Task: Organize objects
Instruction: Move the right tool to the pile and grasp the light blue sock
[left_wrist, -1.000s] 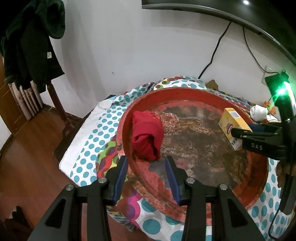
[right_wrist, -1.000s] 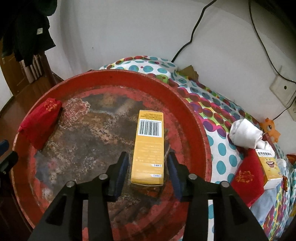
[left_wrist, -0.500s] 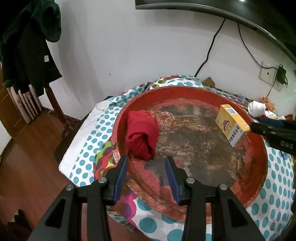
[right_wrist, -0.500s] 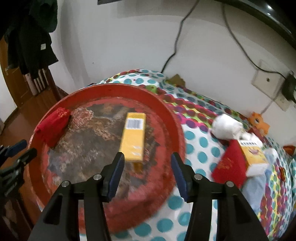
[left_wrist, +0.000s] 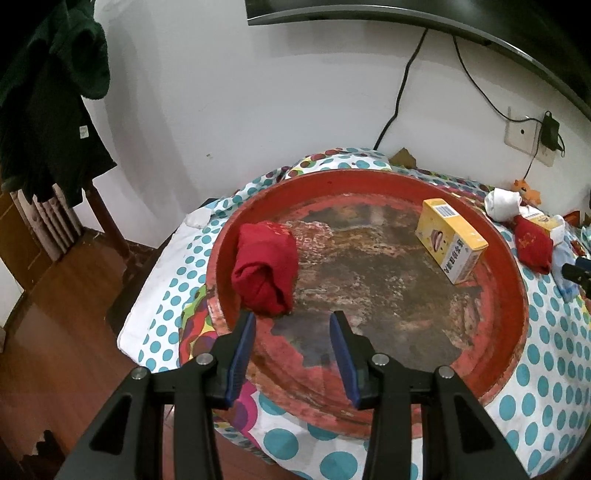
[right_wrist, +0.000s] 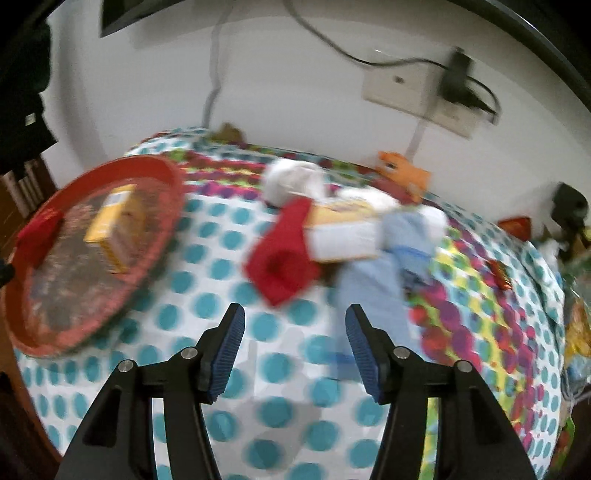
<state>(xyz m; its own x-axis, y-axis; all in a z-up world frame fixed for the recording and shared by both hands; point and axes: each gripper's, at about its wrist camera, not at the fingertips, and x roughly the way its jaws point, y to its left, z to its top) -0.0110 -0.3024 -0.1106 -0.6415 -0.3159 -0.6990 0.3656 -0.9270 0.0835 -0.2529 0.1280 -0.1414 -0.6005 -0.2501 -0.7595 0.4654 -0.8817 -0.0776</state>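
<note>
A big round red tray (left_wrist: 509, 295) lies on a polka-dot cloth. In it are a rolled red cloth (left_wrist: 266, 267) at the left and a yellow box (left_wrist: 448, 240) at the right. My left gripper (left_wrist: 291, 321) is open and empty over the tray's near rim, just in front of the red cloth. My right gripper (right_wrist: 293, 319) is open and empty above the dotted cloth, right of the tray (right_wrist: 162, 236). Ahead of it lie a red sock (right_wrist: 284, 258), a white-and-yellow box (right_wrist: 343, 229), a white sock (right_wrist: 291, 179) and a light blue cloth (right_wrist: 373, 291). The right wrist view is blurred.
The polka-dot cloth (right_wrist: 258, 369) covers the table. An orange toy (right_wrist: 402, 173) sits by the wall under a socket with a plug (right_wrist: 454, 85). A dark coat (left_wrist: 48, 110) hangs at the left above wooden floor (left_wrist: 55, 332). Clutter lies at the far right edge (right_wrist: 569, 236).
My right gripper has drawn back from the yellow box, left it in the tray, and swung right toward the pile of socks and box. My left gripper has pulled back slightly.
</note>
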